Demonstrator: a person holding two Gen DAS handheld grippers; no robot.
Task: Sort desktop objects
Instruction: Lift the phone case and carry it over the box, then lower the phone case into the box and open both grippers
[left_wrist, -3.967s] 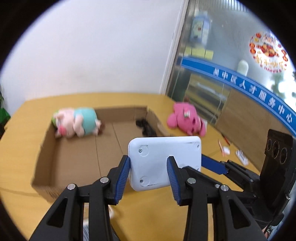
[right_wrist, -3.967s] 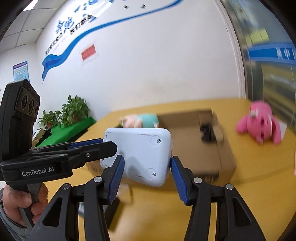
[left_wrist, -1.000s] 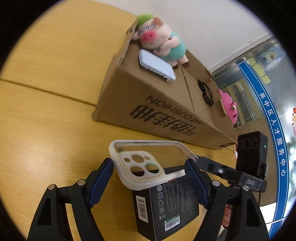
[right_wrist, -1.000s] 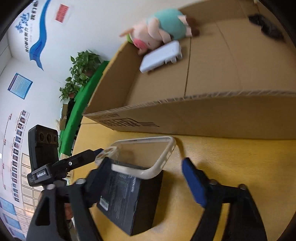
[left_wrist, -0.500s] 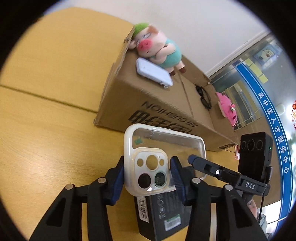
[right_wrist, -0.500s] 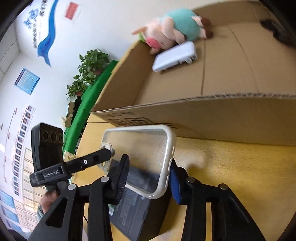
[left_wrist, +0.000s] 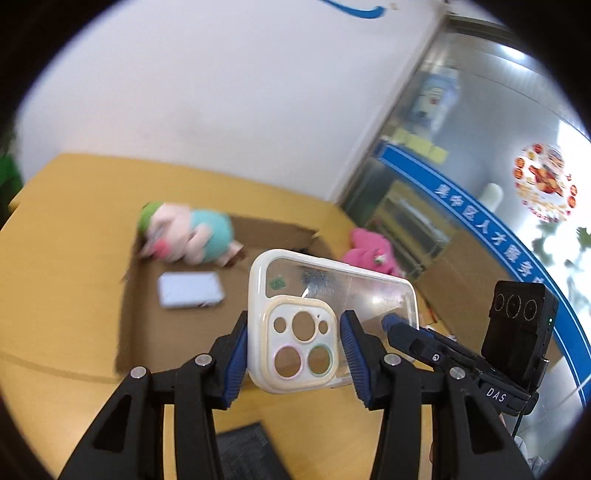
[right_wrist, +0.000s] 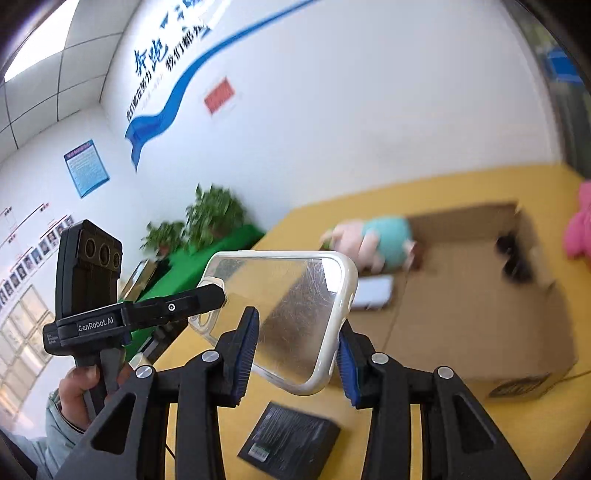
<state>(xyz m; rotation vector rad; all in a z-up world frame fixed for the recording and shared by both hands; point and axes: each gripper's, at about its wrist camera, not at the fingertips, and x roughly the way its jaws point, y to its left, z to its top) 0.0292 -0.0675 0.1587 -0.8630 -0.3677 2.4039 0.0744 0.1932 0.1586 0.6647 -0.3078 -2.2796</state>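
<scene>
A clear phone case (left_wrist: 325, 317) with a white rim is held in the air by both grippers. My left gripper (left_wrist: 293, 350) is shut on its camera-hole end. My right gripper (right_wrist: 295, 350) is shut on its other end (right_wrist: 291, 314). Beyond it lies the open cardboard box (left_wrist: 127, 332) on the yellow table. Inside the box lie a white device (left_wrist: 190, 294), a pig plush in a teal shirt (left_wrist: 184, 236) and a dark pair of glasses (right_wrist: 513, 258). A black box (right_wrist: 290, 443) lies on the table below the case.
A pink plush (left_wrist: 369, 249) lies on the table to the right of the cardboard box. The yellow table (left_wrist: 66, 229) reaches back to a white wall. Potted plants (right_wrist: 207, 218) on a green surface stand off to the left. A glass partition (left_wrist: 461, 177) is at the right.
Both grippers have lifted the phone case up off the black box and raised it higher, now level with the cardboard box's opening. Four seconds ago they held the white device, which now lies in the box.
</scene>
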